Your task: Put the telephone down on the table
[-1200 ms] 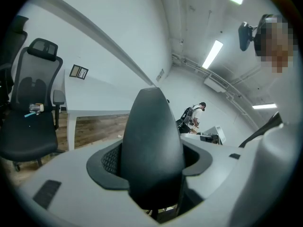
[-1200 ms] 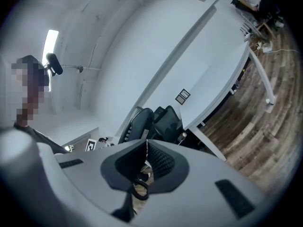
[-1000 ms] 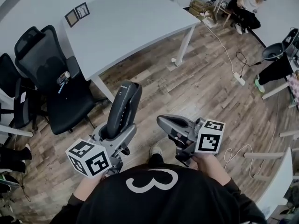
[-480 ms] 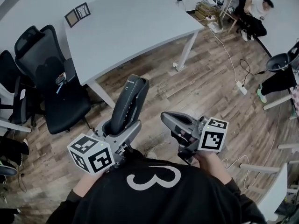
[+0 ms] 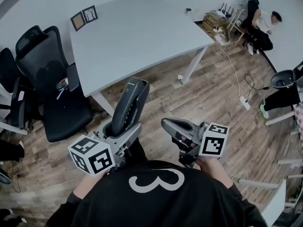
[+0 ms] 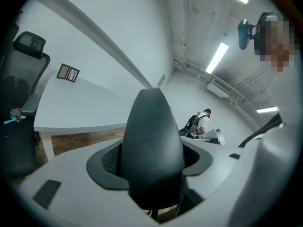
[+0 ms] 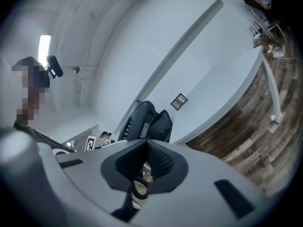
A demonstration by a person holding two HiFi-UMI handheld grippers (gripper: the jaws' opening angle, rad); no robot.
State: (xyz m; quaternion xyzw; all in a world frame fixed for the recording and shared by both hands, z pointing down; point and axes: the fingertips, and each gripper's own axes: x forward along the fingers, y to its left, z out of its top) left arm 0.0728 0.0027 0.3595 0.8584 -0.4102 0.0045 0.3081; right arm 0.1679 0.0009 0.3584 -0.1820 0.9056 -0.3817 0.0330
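Observation:
A dark telephone handset stands upright over the wooden floor, its lower end clamped in my left gripper. In the left gripper view the handset fills the middle, with both jaws of the left gripper pressed against its sides. My right gripper is held beside it to the right, shut with nothing in it. In the right gripper view the right gripper has its pads together. The white table lies ahead, its near edge just beyond the handset's top.
Two small picture frames sit at the table's far left corner. Black office chairs crowd its left side. A white table leg stands ahead on the right. A power strip with cables lies on the floor, and a seated person is at the far right.
The table has come nearer and sits lower in the head view. Both grippers keep about the same pose, and the handset stays clamped in the left one.

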